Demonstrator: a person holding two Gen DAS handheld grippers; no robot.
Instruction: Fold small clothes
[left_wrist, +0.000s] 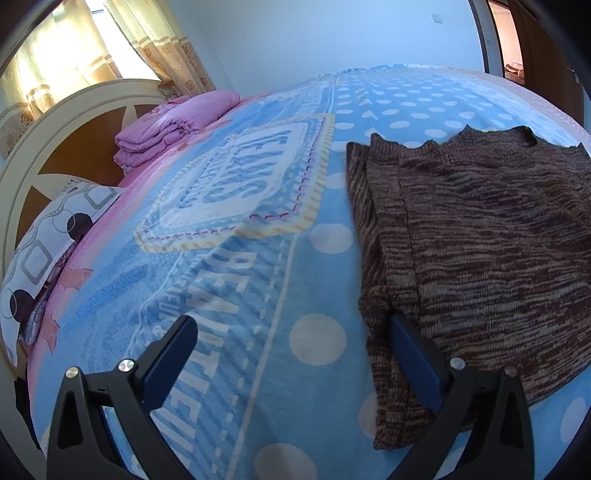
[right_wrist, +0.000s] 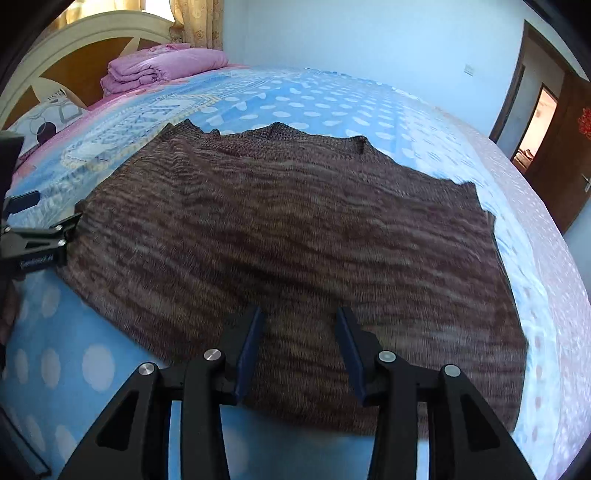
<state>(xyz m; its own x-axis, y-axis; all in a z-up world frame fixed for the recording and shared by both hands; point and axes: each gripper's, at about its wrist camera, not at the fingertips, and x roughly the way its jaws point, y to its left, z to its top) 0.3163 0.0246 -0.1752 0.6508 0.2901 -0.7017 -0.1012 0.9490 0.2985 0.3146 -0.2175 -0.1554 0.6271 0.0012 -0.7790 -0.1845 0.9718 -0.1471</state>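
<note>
A brown marled knit sweater (right_wrist: 295, 236) lies flat on the blue polka-dot blanket (right_wrist: 317, 103), its neckline at the far side. My right gripper (right_wrist: 299, 312) hovers over the sweater's near hem, open, with only fabric below the gap and nothing pinched. My left gripper (left_wrist: 291, 321) stands wide open at the sweater's left edge (left_wrist: 373, 258). Its right finger (left_wrist: 413, 354) is over the folded-in sleeve strip and its left finger (left_wrist: 173, 354) over bare blanket. In the right wrist view the left gripper (right_wrist: 51, 225) shows at the sweater's left side.
A folded pink quilt (left_wrist: 166, 125) and a patterned pillow (left_wrist: 48, 243) lie by the cream and wood headboard (left_wrist: 55, 147). Curtains (left_wrist: 162, 44) hang behind it. A dark door (right_wrist: 561, 147) stands at the far right, past the bed's edge.
</note>
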